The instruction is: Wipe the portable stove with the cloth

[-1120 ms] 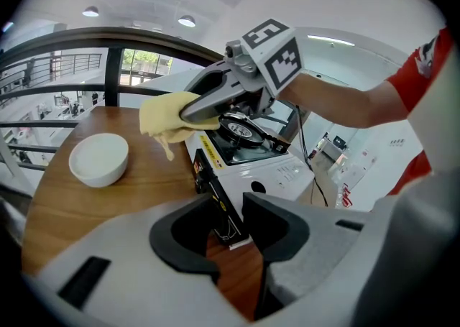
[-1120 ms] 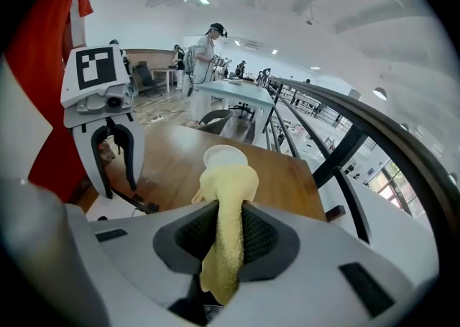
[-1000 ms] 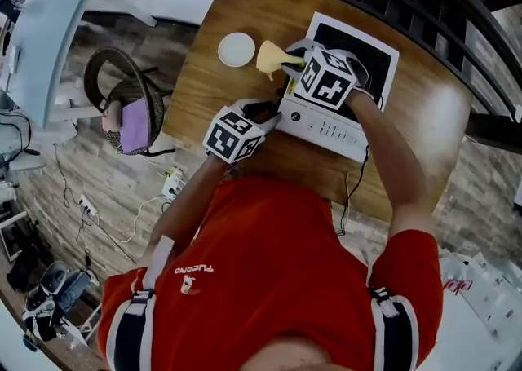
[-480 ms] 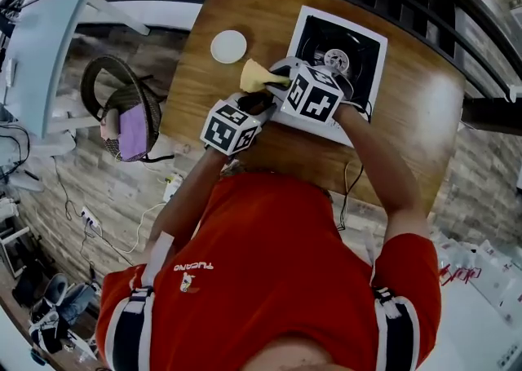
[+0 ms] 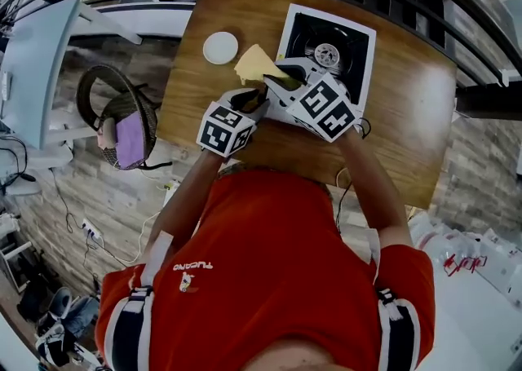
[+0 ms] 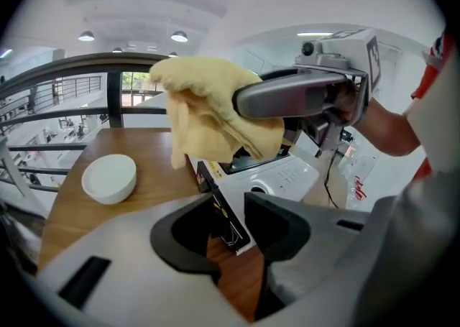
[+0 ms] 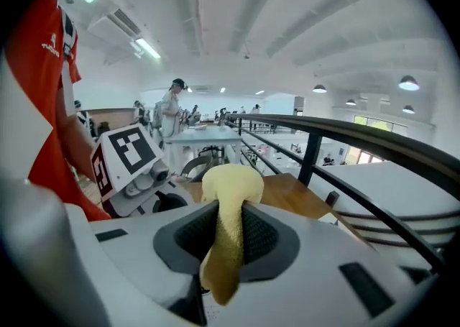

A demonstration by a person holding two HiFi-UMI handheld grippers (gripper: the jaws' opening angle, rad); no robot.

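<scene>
While right gripper (image 7: 230, 228), angled down, pinches cloth (image 7: 231, 180) over stove (image 6: 287, 174) — left gripper (image 6: 231, 223) just opened wider, gripping nothing.

We note a white bowl (image 5: 220, 47) on the wooden table (image 5: 408, 112), near one corner. A wicker chair (image 5: 99, 88) holding a purple cushion (image 5: 129, 139) stands beside the table.

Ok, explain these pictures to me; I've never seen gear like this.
No robot here: a person holds tongs in each hand. One picture is taken from the person's head, looking down; the other two look along each pair of tongs. On the wooden table sit a white portable stove and a small white bowl. The right tongs are shut on a yellow cloth, in mid-air. The left tongs are open, having just been widening, with the stove's corner in the gap, seemingly unpinched.
</scene>
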